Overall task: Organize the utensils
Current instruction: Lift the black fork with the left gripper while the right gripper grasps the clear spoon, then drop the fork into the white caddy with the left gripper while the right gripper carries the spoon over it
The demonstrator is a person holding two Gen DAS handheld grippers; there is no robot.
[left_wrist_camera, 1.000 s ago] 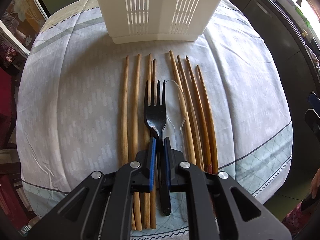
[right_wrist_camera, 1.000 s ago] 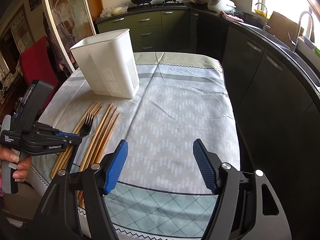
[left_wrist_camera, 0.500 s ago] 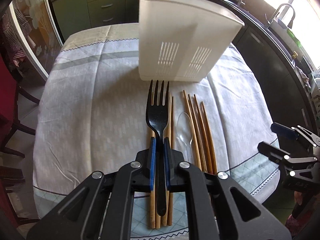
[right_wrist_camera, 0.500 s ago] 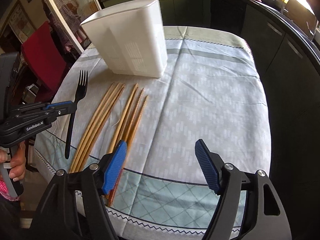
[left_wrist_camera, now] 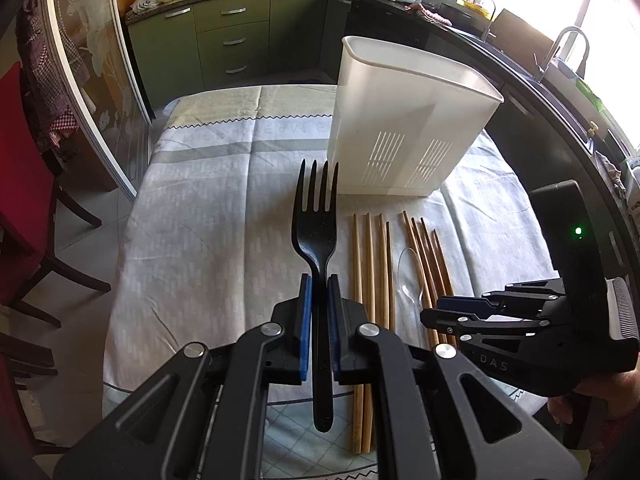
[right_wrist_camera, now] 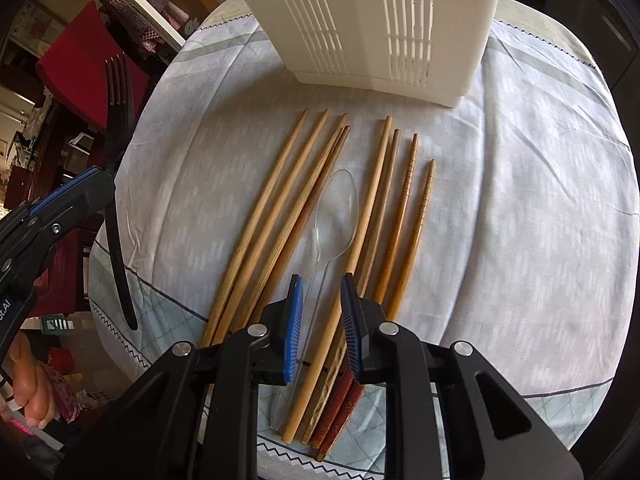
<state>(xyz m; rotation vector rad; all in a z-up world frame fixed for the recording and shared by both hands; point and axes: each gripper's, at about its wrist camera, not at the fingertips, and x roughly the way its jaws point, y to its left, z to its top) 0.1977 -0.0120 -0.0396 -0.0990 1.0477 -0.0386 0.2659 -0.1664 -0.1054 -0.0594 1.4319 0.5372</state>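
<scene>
My left gripper (left_wrist_camera: 318,280) is shut on the handle of a black plastic fork (left_wrist_camera: 316,220), held above the table with its tines toward the white slotted utensil holder (left_wrist_camera: 408,120). The right wrist view has that fork (right_wrist_camera: 116,92) at the left edge. My right gripper (right_wrist_camera: 320,284) points down over the row of wooden chopsticks (right_wrist_camera: 280,200). Its jaws are closing, with the handle of a clear plastic spoon (right_wrist_camera: 336,204) and one light chopstick between them. The pads do not press on either.
The holder (right_wrist_camera: 380,20) stands at the far end of the pale tablecloth (right_wrist_camera: 540,200). Darker patterned chopsticks (right_wrist_camera: 404,200) lie right of the spoon. A red chair (left_wrist_camera: 16,160) stands left of the table. Dark kitchen counters (left_wrist_camera: 560,128) run along the right.
My left gripper has lifted the fork off the chopsticks and tilted up toward the holder. My right gripper has swung left and down over the spoon, and its jaws have narrowed a lot.
</scene>
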